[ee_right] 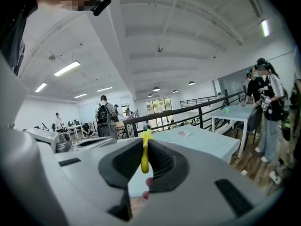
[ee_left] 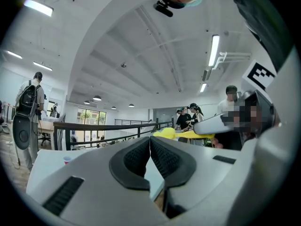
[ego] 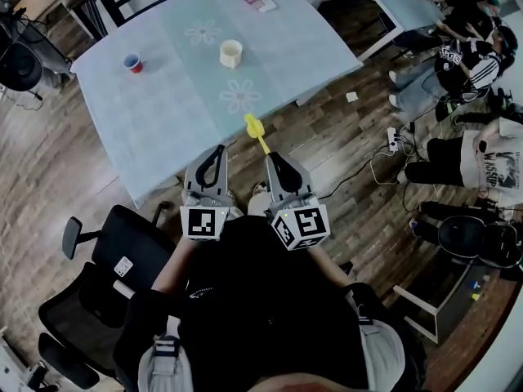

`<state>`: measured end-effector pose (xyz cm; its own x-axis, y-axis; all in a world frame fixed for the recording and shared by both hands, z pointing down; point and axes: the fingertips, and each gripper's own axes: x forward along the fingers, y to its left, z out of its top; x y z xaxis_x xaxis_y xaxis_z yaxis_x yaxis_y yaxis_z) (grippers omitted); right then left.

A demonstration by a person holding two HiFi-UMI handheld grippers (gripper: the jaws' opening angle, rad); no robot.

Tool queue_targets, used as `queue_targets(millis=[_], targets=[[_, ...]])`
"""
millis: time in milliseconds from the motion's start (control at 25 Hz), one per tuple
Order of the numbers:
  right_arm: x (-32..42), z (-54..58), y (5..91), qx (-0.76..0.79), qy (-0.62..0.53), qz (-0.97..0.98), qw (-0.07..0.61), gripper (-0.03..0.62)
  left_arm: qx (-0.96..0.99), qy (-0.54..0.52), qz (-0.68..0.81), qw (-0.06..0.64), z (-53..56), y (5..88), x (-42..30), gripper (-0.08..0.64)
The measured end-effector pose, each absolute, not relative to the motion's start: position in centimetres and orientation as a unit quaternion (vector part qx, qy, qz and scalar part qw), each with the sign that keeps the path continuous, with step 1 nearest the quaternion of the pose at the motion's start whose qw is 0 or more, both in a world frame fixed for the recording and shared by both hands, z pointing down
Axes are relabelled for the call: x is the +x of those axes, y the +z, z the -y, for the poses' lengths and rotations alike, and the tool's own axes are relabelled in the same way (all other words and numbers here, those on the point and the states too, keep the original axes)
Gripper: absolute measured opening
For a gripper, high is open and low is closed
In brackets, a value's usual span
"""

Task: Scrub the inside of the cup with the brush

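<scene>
My right gripper (ego: 276, 158) squeezes its jaws on the brush (ego: 257, 131). My left gripper (ego: 215, 155) has its jaws closed and empty. The cup (ego: 231, 53) stands on the counter (ego: 163, 129). A hard poke may tip it, since nothing holds it.

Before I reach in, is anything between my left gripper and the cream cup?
Nothing visible: bare tabletop lies between the left gripper and the cream cup; the red cup sits aside.
</scene>
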<state>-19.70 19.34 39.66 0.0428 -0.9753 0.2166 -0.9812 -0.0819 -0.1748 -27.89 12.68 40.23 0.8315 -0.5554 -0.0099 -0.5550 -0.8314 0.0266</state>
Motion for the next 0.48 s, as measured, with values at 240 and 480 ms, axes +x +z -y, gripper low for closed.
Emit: queue_targets(millis=[240, 480], targets=[[-19.3, -18.2, 40.2, 0.711, 0.141, 0.688, 0.016, 0.038, 0.956, 0.01, 0.293, 0.026, -13.2, 41.8, -27.4, 0.014], [-17.0, -15.6, 39.9, 0.698, 0.137, 0.703, 0.014, 0.038, 0.95, 0.007, 0.311, 0.025, -11.0, 41.4, -25.3, 0.014]])
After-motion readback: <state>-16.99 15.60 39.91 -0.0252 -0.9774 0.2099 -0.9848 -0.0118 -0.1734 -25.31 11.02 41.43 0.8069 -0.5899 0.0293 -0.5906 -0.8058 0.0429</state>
